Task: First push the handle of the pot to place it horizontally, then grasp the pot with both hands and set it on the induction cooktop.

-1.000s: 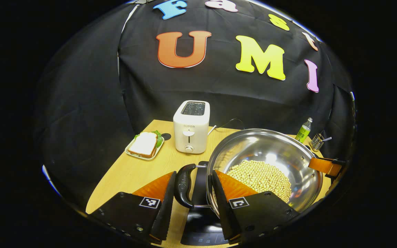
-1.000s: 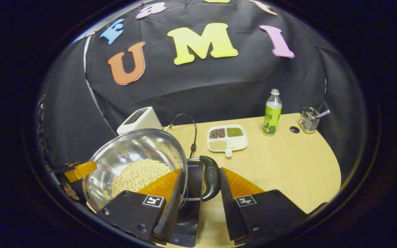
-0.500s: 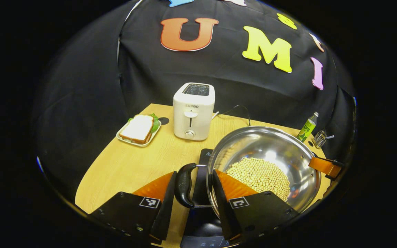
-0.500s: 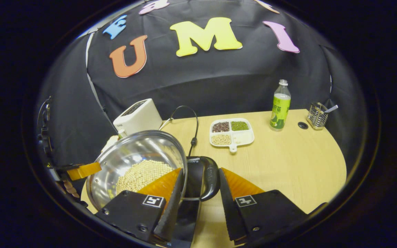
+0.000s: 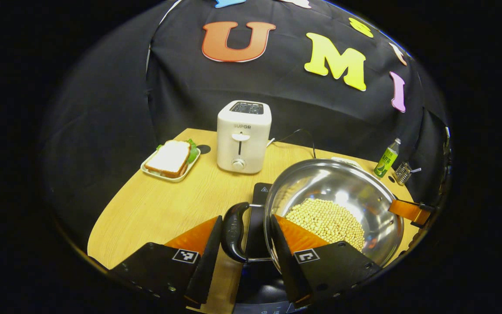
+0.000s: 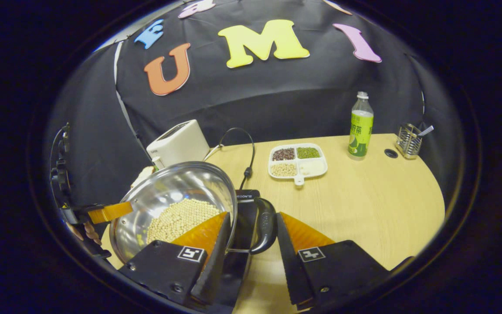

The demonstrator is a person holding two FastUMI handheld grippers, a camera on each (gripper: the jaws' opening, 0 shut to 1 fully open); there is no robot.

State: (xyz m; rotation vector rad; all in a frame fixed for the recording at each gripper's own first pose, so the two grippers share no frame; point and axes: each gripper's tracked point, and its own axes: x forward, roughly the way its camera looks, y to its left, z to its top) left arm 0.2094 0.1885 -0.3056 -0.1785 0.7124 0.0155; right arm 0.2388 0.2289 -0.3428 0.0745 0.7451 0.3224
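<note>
A steel pot (image 5: 334, 183) with soybeans (image 5: 325, 220) in it hangs just over the black induction cooktop (image 5: 260, 192). My left gripper (image 5: 245, 220) is shut on the pot's black left handle (image 5: 232, 231). In the right gripper view, my right gripper (image 6: 253, 216) is shut on the opposite black handle (image 6: 268, 226), beside the pot (image 6: 177, 187) and above the cooktop (image 6: 244, 205). Each view also shows the other gripper's finger across the pot. Whether the pot's base touches the cooktop is hidden.
A white toaster (image 5: 243, 137) and a plate with a sandwich (image 5: 170, 159) stand at the back left. A divided dish of grains (image 6: 298, 160), a green bottle (image 6: 360, 128) and a wire holder (image 6: 409, 140) stand at the back right. A cable (image 6: 246, 148) runs behind the cooktop.
Both grippers have moved with the pot held between them, coming over the cooktop. More of the table behind shows now. Neither grip has changed.
</note>
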